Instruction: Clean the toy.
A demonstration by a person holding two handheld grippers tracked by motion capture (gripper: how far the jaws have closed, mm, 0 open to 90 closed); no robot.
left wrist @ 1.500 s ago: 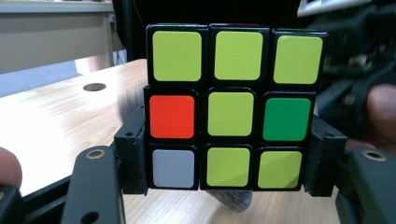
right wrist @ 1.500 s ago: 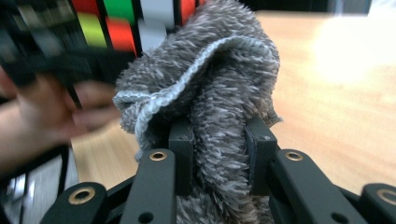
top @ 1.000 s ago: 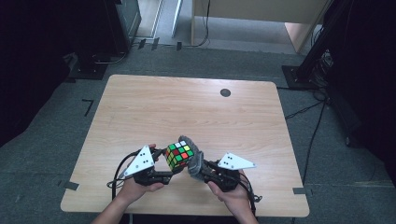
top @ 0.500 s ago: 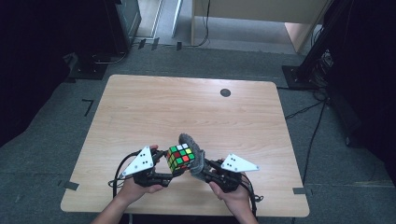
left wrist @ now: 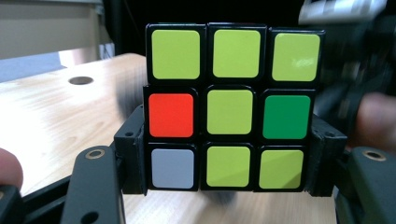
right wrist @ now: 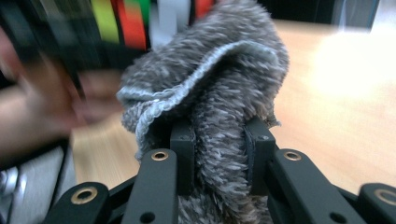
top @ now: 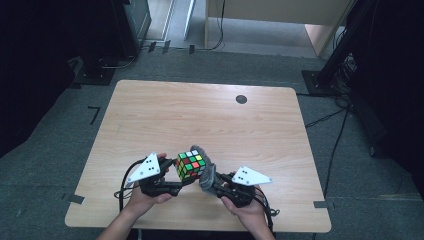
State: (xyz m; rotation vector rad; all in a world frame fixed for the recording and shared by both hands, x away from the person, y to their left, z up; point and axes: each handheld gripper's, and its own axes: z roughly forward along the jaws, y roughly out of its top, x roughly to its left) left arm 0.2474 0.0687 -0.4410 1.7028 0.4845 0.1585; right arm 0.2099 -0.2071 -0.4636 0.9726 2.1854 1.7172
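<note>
A scrambled puzzle cube (top: 190,165) is held just above the near middle of the wooden table (top: 200,115). My left gripper (top: 175,179) is shut on its lower layer; in the left gripper view the cube (left wrist: 232,108) shows a mostly yellow-green face between the two black jaws. My right gripper (top: 209,181) is shut on a grey fluffy cloth (top: 206,167), which is pressed against the cube's right side. In the right gripper view the cloth (right wrist: 210,102) bunches up between the jaws, with the blurred cube (right wrist: 126,23) behind it.
A dark round hole (top: 241,99) sits in the tabletop at the far right. Black stands and cables (top: 345,70) surround the table on the grey carpet. The table's near edge lies right under both hands.
The cube and cloth have shifted very slightly against each other; both hands stay in the same spot near the table's front edge.
</note>
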